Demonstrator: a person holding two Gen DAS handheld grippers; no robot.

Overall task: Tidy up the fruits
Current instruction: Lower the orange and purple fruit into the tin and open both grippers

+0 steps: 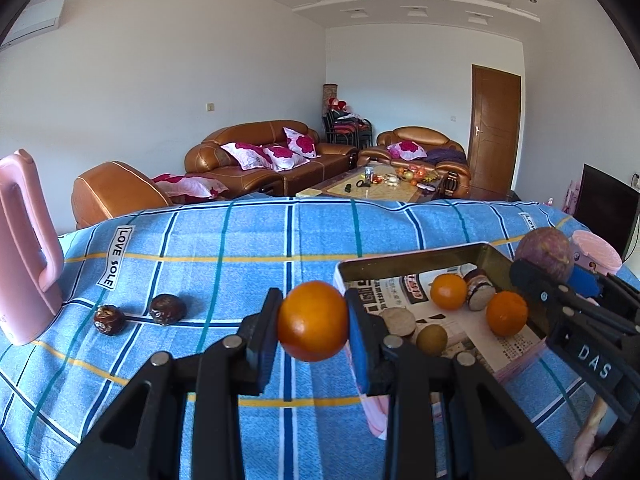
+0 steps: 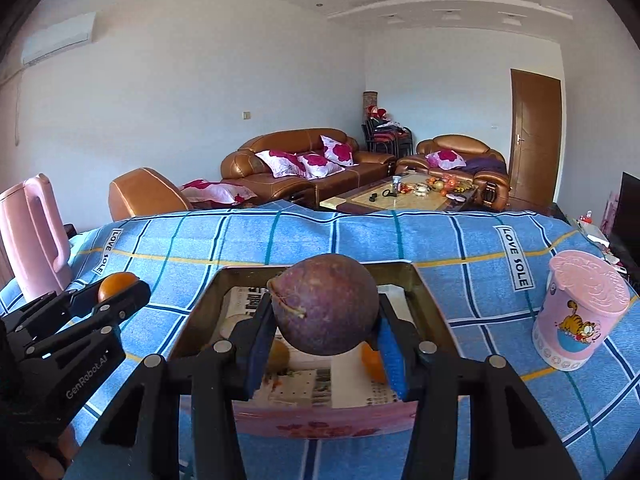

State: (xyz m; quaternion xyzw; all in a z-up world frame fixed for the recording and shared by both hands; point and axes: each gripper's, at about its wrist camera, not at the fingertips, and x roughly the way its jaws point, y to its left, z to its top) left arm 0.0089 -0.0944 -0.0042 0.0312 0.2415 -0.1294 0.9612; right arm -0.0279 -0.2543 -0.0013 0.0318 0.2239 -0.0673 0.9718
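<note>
Orange fruit point(image 1: 313, 321) sits clamped in the left gripper point(image 1: 314, 322) at lower centre; the right gripper point(image 2: 326, 322) fingers hold a purple fruit point(image 2: 326, 304) above the tin tray point(image 2: 196, 312), likely for sorting inside.

Oranges: 3, w/ 2 point(image 1: 449, 291) in the tin point(image 1: 416, 262), 1 point(image 1: 313, 321) held. Purple fruit point(image 2: 327, 304): 1. Dates point(image 1: 109, 319): 2 nr cloth's point(image 1: 224, 240) left edge. Grippers point(image 1: 313, 322): 2. Pink kettle point(image 1: 24, 248): 1. Pink cup point(image 2: 580, 316): 1.
</note>
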